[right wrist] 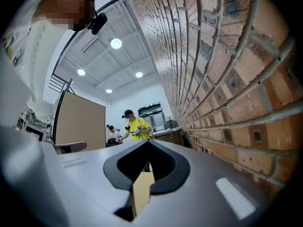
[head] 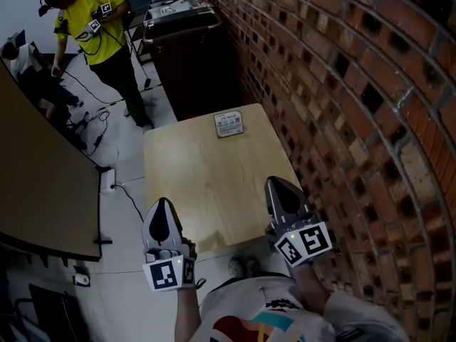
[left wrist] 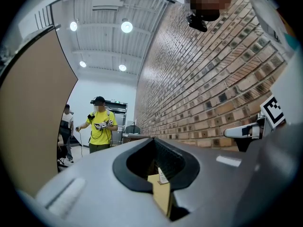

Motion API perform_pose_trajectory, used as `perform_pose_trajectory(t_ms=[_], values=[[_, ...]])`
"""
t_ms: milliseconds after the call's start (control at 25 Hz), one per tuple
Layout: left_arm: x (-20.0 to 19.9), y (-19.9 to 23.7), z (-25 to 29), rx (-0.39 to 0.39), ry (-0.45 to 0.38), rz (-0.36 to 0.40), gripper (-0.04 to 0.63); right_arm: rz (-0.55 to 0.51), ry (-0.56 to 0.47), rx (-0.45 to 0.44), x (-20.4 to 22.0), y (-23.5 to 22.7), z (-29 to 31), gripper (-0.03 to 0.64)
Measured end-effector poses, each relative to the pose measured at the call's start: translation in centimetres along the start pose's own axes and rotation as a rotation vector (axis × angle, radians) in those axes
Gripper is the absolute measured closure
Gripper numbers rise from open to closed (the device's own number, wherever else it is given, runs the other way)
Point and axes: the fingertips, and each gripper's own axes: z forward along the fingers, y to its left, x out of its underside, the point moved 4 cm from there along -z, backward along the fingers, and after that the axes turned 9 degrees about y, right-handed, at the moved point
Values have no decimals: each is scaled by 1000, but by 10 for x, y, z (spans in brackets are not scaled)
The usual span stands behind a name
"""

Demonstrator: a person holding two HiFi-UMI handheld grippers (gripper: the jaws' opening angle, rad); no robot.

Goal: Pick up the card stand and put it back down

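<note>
The card stand (head: 229, 125), a small white printed card, stands at the far end of the light wooden table (head: 206, 184). My two grippers hover over the table's near edge, well short of the stand. The left gripper (head: 163, 204) is at the near left corner with its jaws together and nothing held. The right gripper (head: 279, 182) is at the near right, also shut and empty. In the left gripper view, the left gripper (left wrist: 152, 139) points down the table, and a sliver of the card stand (left wrist: 162, 175) shows through its jaw slot. The right gripper view shows the right gripper (right wrist: 147, 142) shut over bare tabletop.
A brick wall (head: 342, 84) runs close along the table's right side. A dark cabinet (head: 189, 48) stands beyond the far end. A person in a yellow shirt (head: 96, 20) stands at the back left near floor cables (head: 92, 120). A brown partition (head: 35, 184) lies left.
</note>
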Motion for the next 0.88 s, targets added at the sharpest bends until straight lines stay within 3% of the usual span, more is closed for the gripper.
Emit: perform_pose_trajectory(t_ms=[880], values=[[1,-8,-4,-3,1,4,591,-13,17,-11,2,0,-3,617]])
